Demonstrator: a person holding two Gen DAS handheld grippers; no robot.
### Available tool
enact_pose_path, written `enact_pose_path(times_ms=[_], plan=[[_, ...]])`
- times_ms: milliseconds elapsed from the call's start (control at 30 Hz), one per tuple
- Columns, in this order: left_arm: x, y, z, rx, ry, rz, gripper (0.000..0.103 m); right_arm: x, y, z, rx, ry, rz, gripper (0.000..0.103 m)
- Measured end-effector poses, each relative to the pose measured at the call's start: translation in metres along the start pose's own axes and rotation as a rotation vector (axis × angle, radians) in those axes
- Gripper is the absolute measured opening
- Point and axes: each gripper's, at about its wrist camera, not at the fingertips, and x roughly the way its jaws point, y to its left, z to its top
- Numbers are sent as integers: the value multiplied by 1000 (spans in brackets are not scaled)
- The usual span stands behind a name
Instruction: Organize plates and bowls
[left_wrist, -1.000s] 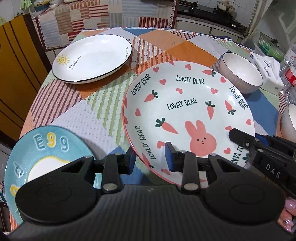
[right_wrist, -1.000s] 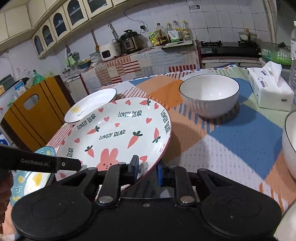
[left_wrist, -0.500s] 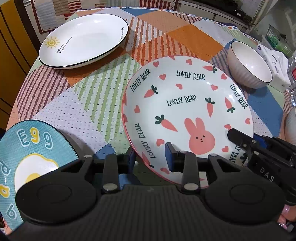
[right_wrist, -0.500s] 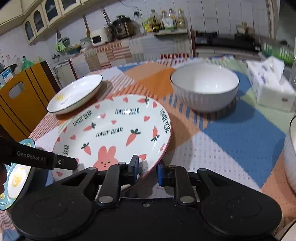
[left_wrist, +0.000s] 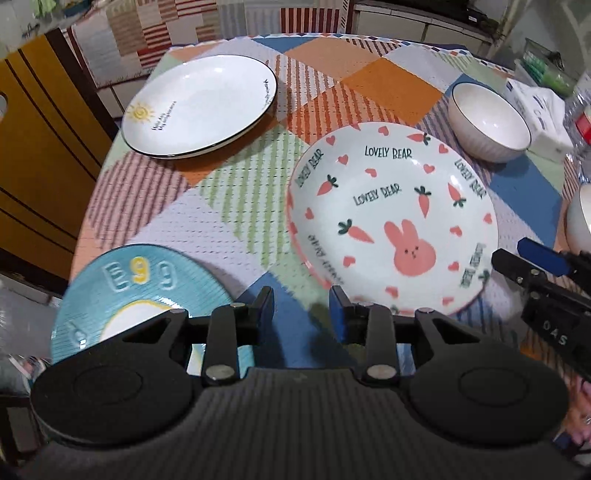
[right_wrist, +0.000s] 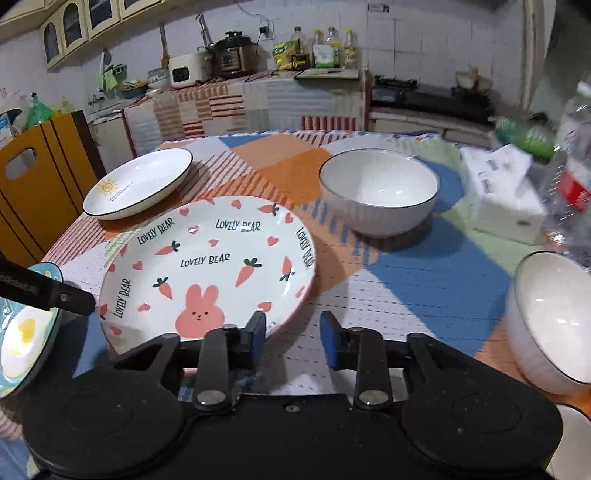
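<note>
My left gripper: black frame, blue pads, silver screws, ribbed grey housing. My right gripper: same build, "DAS" lettering on side.

Both wrist views look steeply down, close over the bunny plate (shared), from its near rim.

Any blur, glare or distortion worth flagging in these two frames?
Left wrist view: the bunny plate has its near rim smeared by motion blur, and fisheye bends the table edge. Right wrist view: the water bottle at right is blurred, and a small glare spot sits on the plate.
</note>
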Motion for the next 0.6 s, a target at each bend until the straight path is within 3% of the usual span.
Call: enact_pose_path(times_ms=[267,600], plan=[[-38,16,-16,33,-7,29,33,-45,28,6,-126,-76,56,51],[-76,43,-49,119,-2,11,33,-107,68,14,-303,-181,146,68]])
